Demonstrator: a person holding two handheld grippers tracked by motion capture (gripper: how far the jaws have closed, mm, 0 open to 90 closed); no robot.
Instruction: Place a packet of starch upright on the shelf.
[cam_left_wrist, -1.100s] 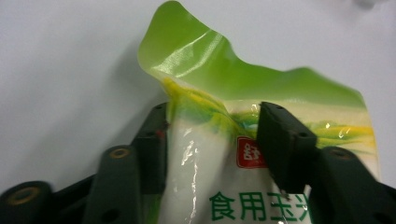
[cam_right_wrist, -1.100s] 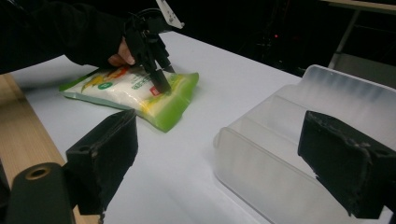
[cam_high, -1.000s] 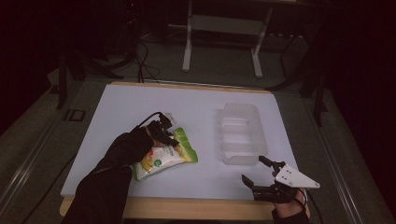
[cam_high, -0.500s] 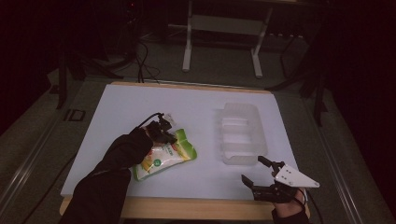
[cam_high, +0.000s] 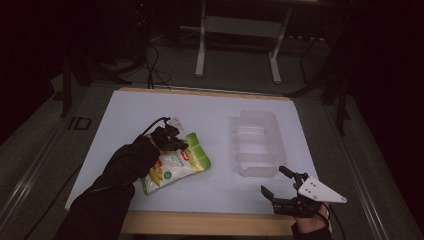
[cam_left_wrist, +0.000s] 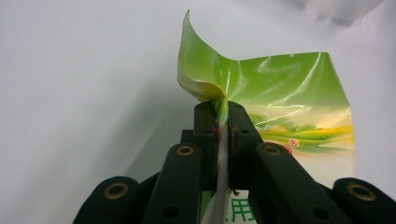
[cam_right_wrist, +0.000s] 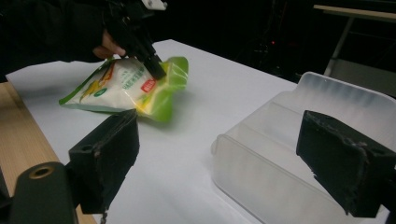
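Pouch (cam_high: 177, 162): bright green top & edges, white body w/ yellow-green printed scene, small red label, green round mark near bottom. Left gripper (cam_left_wrist: 223, 109): black jaws, brass-coloured rivets. Right gripper (cam_high: 277, 182): black w/ light grey 3-cornered plate. Tray (cam_high: 257, 145): frosted translucent white. Table (cam_high: 210, 112): white top, pale wood edge. Sleeve (cam_high: 112, 185): black.

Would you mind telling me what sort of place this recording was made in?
Probably a dim lab or workshop set up for recording handling tasks: a white-topped table lit among dark surroundings, cables on the floor, and a metal stand behind.
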